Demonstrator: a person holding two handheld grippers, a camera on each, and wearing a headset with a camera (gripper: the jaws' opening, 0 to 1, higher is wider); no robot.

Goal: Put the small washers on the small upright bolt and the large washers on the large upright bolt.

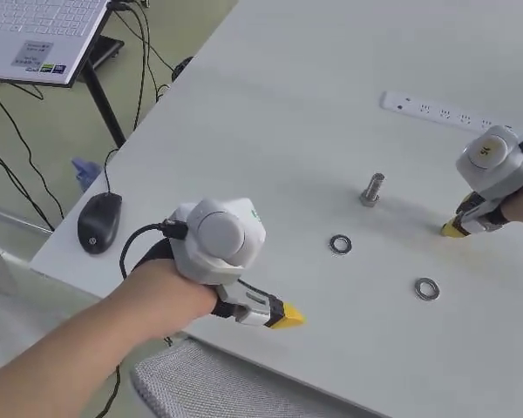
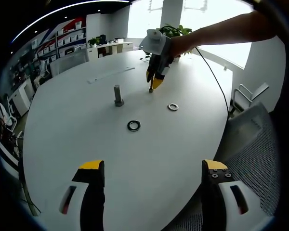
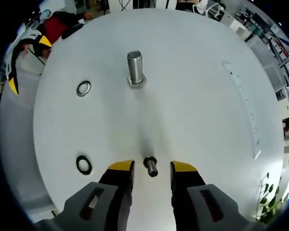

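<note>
Upright: large bolt (image 1: 372, 189), small bolt (image 3: 151, 166); flat: washer (image 1: 340, 244), second washer (image 1: 427, 288).

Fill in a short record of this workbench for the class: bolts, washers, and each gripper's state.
Large bolt: upright
Small bolt: upright
Washers: two, flat on table, on neither bolt
Left gripper: open, empty
Right gripper: open, fingers either side of small bolt, not touching it
</note>
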